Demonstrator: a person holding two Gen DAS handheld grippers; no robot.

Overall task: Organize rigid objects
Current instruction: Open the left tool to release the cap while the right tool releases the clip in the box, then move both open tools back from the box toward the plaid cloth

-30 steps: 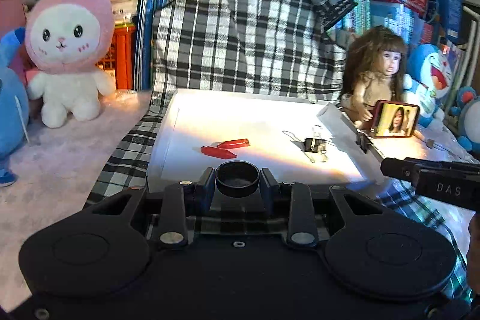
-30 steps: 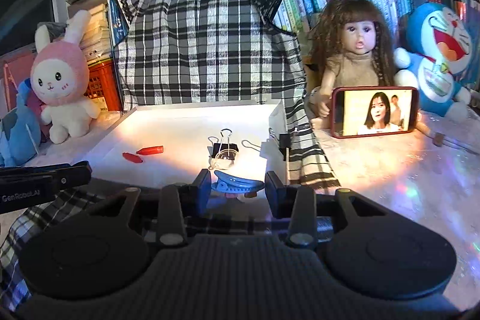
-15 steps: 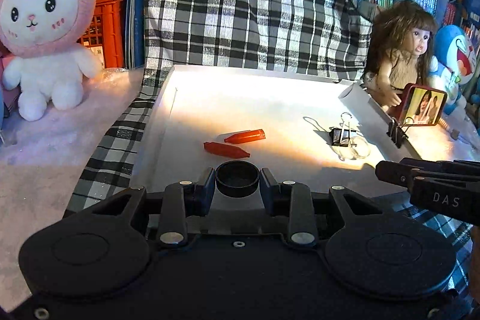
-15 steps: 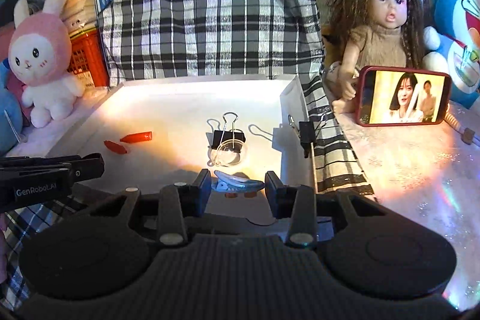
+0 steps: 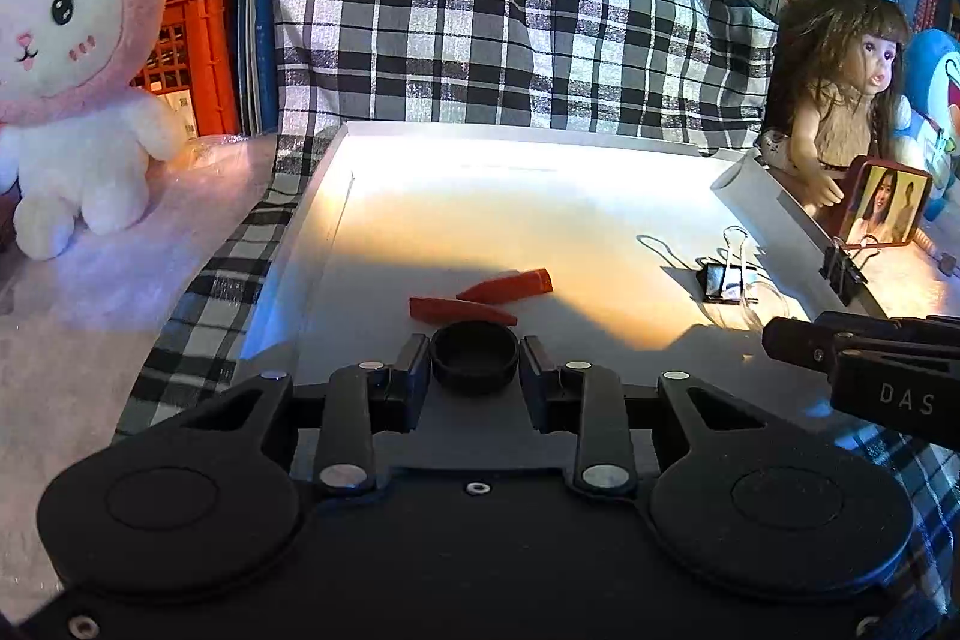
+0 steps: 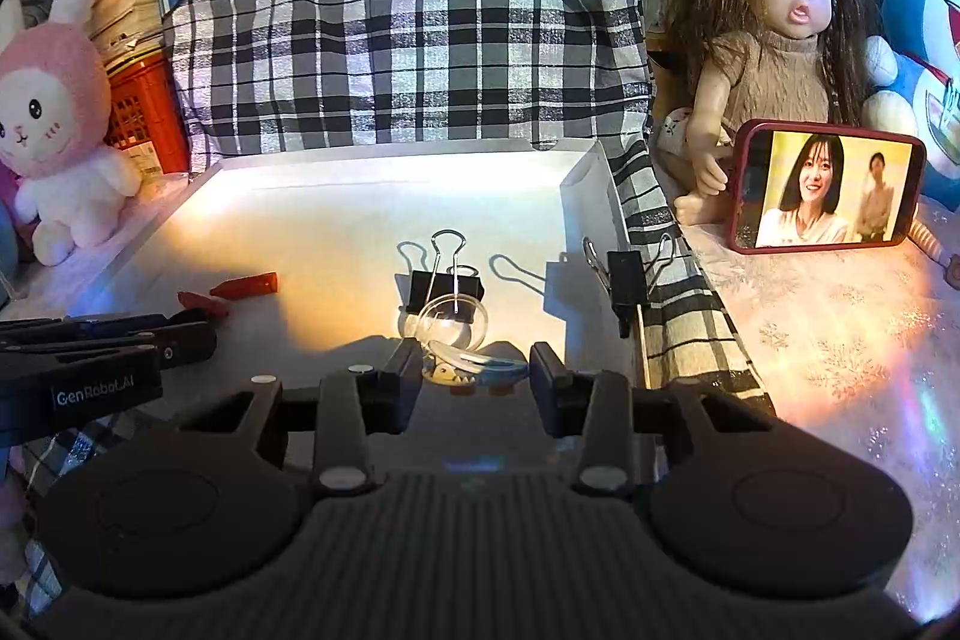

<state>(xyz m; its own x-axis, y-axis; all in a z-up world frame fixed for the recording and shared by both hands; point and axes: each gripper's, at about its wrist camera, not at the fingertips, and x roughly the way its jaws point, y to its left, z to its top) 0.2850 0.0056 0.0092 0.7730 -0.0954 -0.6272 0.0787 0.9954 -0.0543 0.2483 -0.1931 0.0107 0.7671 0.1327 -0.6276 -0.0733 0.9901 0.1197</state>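
Two loads to set down: my left gripper (image 5: 474,353) pinches a round black plastic cap (image 5: 474,351), my right gripper (image 6: 474,370) a clear-and-blue plastic clip (image 6: 474,366), both over the white tray (image 6: 336,232). I should lower each flat onto bare floor, clear of the red pieces (image 5: 480,295) and black binder clip (image 6: 445,289).

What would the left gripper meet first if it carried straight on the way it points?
Likely the nearer red piece on the white tray: it lies just beyond the black cap gripped between the left gripper fingers. Depth is hard to judge here.

Blue item (image 6: 480,367) half hidden behind right gripper (image 6: 474,370); identity unclear.
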